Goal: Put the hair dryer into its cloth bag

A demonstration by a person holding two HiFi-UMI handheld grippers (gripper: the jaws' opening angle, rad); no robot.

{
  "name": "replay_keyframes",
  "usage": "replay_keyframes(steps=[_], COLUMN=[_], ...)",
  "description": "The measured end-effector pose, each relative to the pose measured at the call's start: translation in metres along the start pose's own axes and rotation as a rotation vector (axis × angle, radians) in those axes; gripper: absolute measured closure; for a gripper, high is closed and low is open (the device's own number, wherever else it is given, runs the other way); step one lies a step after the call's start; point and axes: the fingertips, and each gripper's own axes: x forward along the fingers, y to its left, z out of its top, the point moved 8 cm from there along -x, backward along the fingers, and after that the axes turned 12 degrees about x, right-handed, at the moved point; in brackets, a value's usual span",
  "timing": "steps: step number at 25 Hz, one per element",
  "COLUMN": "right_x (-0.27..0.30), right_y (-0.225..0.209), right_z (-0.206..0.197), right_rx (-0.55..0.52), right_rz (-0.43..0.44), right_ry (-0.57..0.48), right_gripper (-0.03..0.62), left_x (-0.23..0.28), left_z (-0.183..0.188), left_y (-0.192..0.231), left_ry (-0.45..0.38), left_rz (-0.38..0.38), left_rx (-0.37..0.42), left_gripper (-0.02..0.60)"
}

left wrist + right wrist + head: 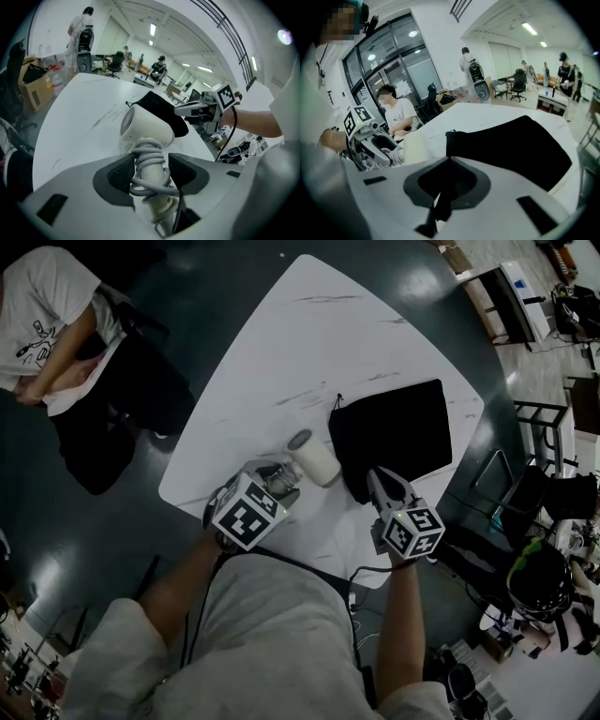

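Left gripper (151, 169) holds hair dryer (147, 126), nozzle toward cloth bag (157, 102).

Hair dryer (147, 124): cream plastic, smooth, with a soft satin sheen; rear grille finely slotted.
Cord (149, 154): grey rubbery sheath, matt.
Cloth bag (394, 437): black cloth, matt, limp.
Table (281, 343): white stone-look top, smooth, with faint grey veining.
Left gripper (151, 165) and right gripper (449, 161): pale grey plastic shells, smooth; pads (123, 172) dark, matt, finely textured.
Floor (216, 296): dark, glossy, catching light reflections.
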Motion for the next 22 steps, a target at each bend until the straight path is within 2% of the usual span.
replay_keyframes(steps=[7, 15, 22], right_x=[-0.006, 0.000, -0.001], right_y=[0.014, 0.029, 0.041], right_z=[0.007, 0.006, 0.005], right_rx=[-0.097, -0.162, -0.199], right_rz=[-0.064, -0.080, -0.073], right_ry=[-0.022, -0.008, -0.002], right_gripper=[0.571, 0.571, 0.571], left_x=[0.009, 0.027, 0.033], left_z=[0.012, 0.011, 0.016], left_y=[-0.006, -0.005, -0.008], left_ry=[0.016, 0.044, 0.048], left_rz=[-0.047, -0.094, -0.097], left_rx=[0.040, 0.025, 0.024], left_gripper=[0.351, 0.351, 0.351])
